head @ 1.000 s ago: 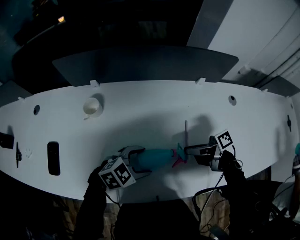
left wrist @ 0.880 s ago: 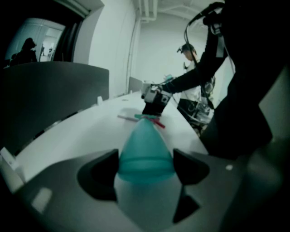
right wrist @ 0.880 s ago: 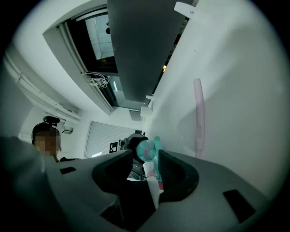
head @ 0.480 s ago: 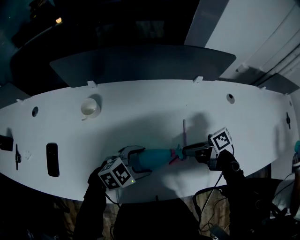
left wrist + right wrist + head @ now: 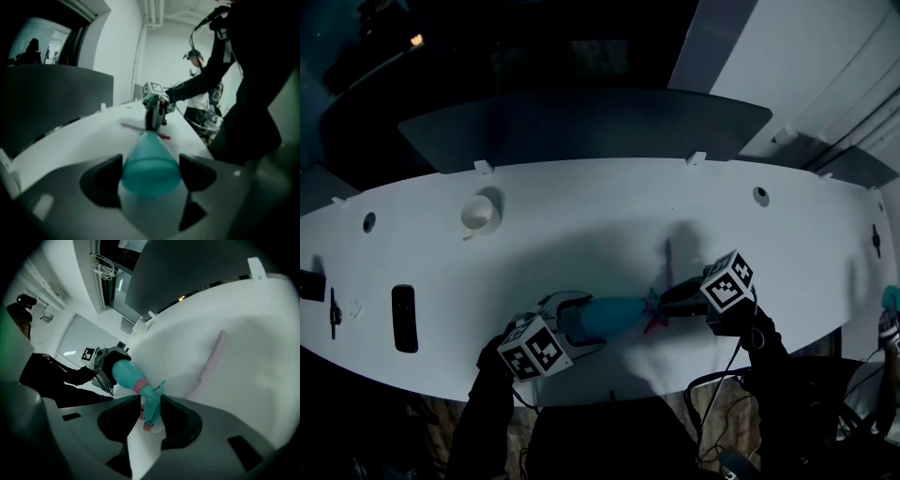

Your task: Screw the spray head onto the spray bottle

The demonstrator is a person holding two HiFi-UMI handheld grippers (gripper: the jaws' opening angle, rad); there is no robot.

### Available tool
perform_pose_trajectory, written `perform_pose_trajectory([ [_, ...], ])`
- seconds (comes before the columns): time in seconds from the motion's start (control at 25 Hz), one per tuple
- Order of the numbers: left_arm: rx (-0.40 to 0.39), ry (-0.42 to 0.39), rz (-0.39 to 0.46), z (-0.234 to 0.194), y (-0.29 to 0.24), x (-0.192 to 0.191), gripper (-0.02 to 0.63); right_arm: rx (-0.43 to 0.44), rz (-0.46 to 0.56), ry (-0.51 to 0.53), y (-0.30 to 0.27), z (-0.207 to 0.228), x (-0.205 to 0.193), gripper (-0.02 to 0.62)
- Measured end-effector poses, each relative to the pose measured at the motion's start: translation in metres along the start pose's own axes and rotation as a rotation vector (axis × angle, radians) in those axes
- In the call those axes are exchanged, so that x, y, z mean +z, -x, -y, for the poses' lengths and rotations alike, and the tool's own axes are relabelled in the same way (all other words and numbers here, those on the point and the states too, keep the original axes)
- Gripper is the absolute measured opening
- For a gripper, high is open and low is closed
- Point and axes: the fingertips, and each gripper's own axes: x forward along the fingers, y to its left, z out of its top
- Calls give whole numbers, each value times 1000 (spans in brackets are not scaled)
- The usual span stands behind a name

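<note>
A teal spray bottle (image 5: 614,317) lies on its side on the white table (image 5: 581,234), neck pointing right. My left gripper (image 5: 589,323) is shut on its wide base; in the left gripper view the bottle (image 5: 150,168) fills the gap between the pads. The teal spray head (image 5: 654,314) with its pink collar sits at the neck. My right gripper (image 5: 666,302) has just been closing its jaws, and they now press on the spray head (image 5: 151,401) from both sides. A pink tube (image 5: 667,255) lies on the table behind the head.
A white cup (image 5: 481,214) stands at the back left. A black flat object (image 5: 404,317) lies near the left front edge. A dark partition (image 5: 581,127) runs behind the table. The table's front edge is just below both grippers.
The right gripper has rolled so its marker cube faces more upward, dropped slightly and moved in left on the spray head, jaws narrowing around it. The left gripper and bottle have stayed put.
</note>
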Motion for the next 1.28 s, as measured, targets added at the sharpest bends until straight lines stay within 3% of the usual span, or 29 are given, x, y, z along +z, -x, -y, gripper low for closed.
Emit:
perform_pose_trajectory([
  [0.16, -5, 7, 3, 1, 1, 2, 382, -60, -32, 84, 5, -1, 0, 135],
  [0.44, -3, -11, -12, 0, -1, 1, 382, -99, -85, 54, 11, 7, -2, 147],
  [0.6, -28, -57, -78, 6, -6, 3, 382, -28, -101, 26, -2, 0, -4, 147],
  [0.88, -25, -66, -120, 6, -2, -1, 382, 146, 111, -93, 16, -9, 10, 147],
  [1.28, -1, -100, -113, 3, -12, 4, 382, 228, 211, -79, 42, -34, 24, 143],
])
